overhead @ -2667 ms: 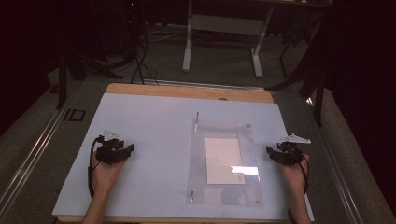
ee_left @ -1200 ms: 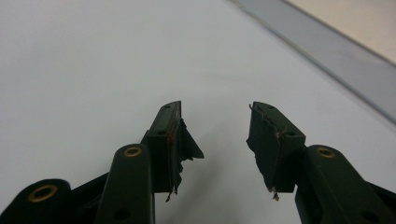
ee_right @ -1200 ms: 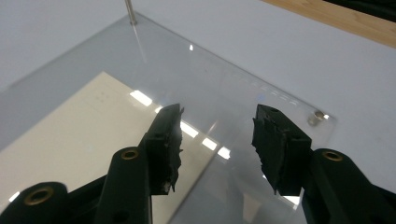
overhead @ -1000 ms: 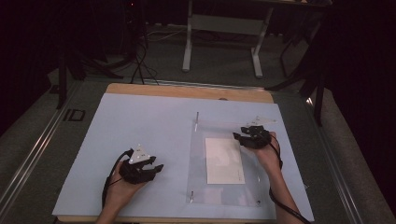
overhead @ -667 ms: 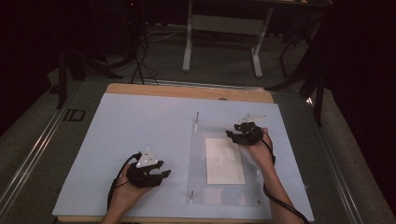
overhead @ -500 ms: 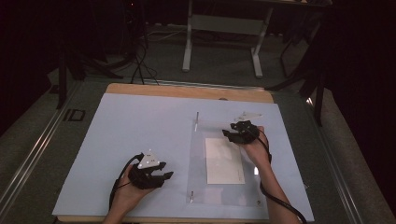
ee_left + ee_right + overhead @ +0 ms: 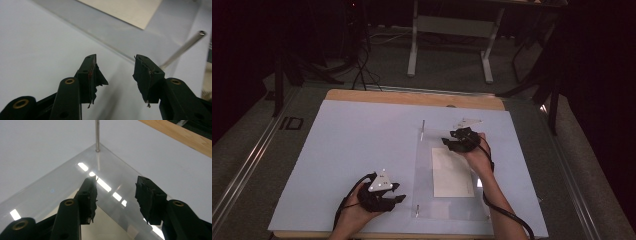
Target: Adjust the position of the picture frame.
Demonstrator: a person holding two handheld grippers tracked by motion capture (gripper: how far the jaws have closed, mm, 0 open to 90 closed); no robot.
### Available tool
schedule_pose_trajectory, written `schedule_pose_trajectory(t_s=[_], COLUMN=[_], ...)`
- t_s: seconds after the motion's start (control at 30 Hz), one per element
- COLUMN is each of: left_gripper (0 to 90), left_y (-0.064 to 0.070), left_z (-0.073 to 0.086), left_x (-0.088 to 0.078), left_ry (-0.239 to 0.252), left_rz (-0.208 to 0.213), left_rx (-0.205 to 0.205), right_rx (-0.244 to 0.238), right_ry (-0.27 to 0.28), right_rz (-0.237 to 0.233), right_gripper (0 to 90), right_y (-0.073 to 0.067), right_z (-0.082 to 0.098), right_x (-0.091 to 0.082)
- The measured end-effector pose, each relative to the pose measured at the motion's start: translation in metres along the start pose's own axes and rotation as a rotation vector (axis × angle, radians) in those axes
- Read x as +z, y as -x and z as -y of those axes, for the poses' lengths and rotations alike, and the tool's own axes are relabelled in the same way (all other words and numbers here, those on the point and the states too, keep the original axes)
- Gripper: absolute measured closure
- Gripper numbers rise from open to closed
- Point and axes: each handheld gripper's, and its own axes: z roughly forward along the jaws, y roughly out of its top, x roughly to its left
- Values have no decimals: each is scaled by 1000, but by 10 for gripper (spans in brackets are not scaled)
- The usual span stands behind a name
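Reaching for the clear sheet (image 7: 452, 175) lying flat on the bench (image 7: 337, 150), we hold our left hand-held gripper (image 7: 117, 75) and right hand-held gripper (image 7: 116, 192) spread, pinching nothing. Next we probably grab its corners.

Table mat (image 7: 352, 150) pale blue-lavender, plain, on a light wood tabletop (image 7: 412, 97). Clear plate (image 7: 427, 200) colourless with white glare streaks, over a cream paper sheet (image 7: 452, 172); corner pins (image 7: 97, 135) silver metal. Both grippers, left (image 7: 399, 198) and right (image 7: 447, 142), black with brass-coloured rivets, each topped by a grey three-cornered plate.
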Motion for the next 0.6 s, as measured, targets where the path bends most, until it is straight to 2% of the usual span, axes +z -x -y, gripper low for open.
schedule_pose_trajectory(t_s=[0.07, 0.17, 0.3, 0.43, 0.6], left_gripper=[539, 548, 557, 595, 625], left_y=[3, 9, 15, 22, 27], left_z=[-1, -1, -1, -3, -5], left_x=[1, 4, 5, 9, 15], left_ry=[13, 8, 6, -3, -5], left_rz=[24, 54, 78, 140, 171], left_rx=[8, 24, 46, 86, 107], right_rx=[-12, -17, -8, -9, -8], right_ry=[3, 4, 8, 12, 14], right_rz=[-2, -15, -22, -32, -41], right_gripper=[545, 589, 593, 593, 593], right_y=[-1, -3, -4, -6, -8], right_z=[-2, -5, -7, -10, -13], right_x=[2, 6, 11, 15, 19])
